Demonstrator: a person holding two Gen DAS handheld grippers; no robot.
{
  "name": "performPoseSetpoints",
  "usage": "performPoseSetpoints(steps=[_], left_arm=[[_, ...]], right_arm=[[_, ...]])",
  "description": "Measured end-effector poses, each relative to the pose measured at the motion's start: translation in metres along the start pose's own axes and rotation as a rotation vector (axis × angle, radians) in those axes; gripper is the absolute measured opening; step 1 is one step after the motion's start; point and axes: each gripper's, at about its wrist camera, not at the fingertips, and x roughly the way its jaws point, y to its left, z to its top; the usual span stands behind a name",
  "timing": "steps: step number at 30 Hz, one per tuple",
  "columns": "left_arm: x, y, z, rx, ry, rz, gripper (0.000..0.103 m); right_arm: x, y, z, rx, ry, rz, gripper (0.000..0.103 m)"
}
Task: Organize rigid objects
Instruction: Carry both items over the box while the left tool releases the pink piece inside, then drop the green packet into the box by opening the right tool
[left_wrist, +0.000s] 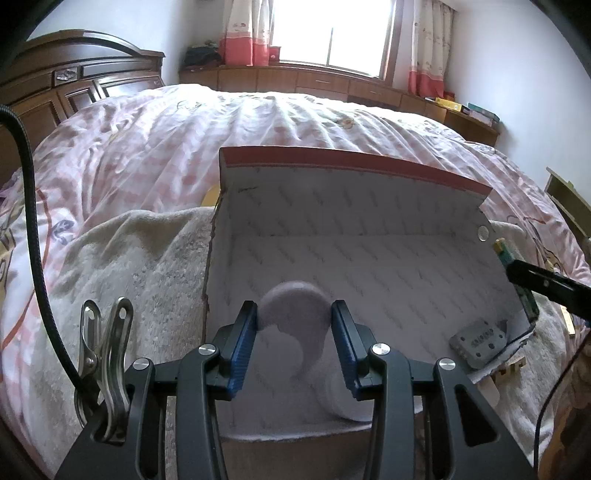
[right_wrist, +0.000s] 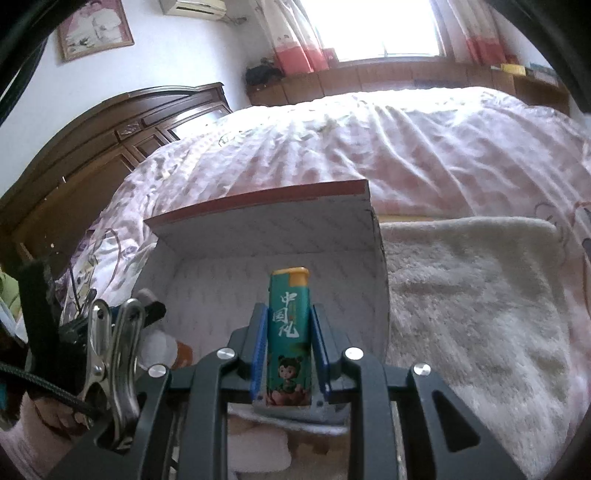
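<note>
An open cardboard box (left_wrist: 369, 258) with a white patterned lining and a red-edged lid flap standing up at the back sits on a cream fleece blanket (left_wrist: 147, 266) spread over a bed (left_wrist: 258, 125) with a pink patterned cover. Seen from the left wrist camera, the left tool (left_wrist: 293, 314) reaches over the near edge of the box, its blue-padded fingers pinching a pale lilac round object (left_wrist: 293, 308) from either side; the object is blurred, so its exact shape is hard to make out, though it seems to be a disc with a curved part trailing below it. A small grey rectangular item (left_wrist: 478, 341) with dark dots lies in the box's right near corner. At the right edge of this view, the other tool's dark finger and the green lighter show just outside the box wall. From the right wrist camera, the right tool (right_wrist: 288, 321) pinches a green lighter (right_wrist: 289, 332) with a yellow cap, Chinese characters and a cartoon figure, held upright between the blue pads in front of the open box. A dark wooden headboard (left_wrist: 74, 85) and a bright window with pink-and-white curtains (left_wrist: 332, 33) stand behind the bed.
</note>
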Motion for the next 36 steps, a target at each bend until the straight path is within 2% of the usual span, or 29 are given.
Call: performPoseSetpoints(steps=[22,25,33,36], left_arm=[[0.023,0.011,0.023,-0.005,0.022,-0.021,0.042],[0.025,0.01,0.025,-0.006,0.033,-0.015,0.042],[0.017,0.012,0.028,-0.021,0.04,-0.012,0.042],[0.01,0.012,0.029,-0.019,0.027,-0.006,0.042]], right_arm=[[0.045,-0.02,0.025,-0.022,0.05,0.026,0.025],[0.046,-0.021,0.027,-0.002,0.05,0.031,0.035],[0.041,-0.02,0.022,0.007,0.043,0.045,0.037],[0.036,-0.017,0.019,-0.001,0.037,0.051,0.044]])
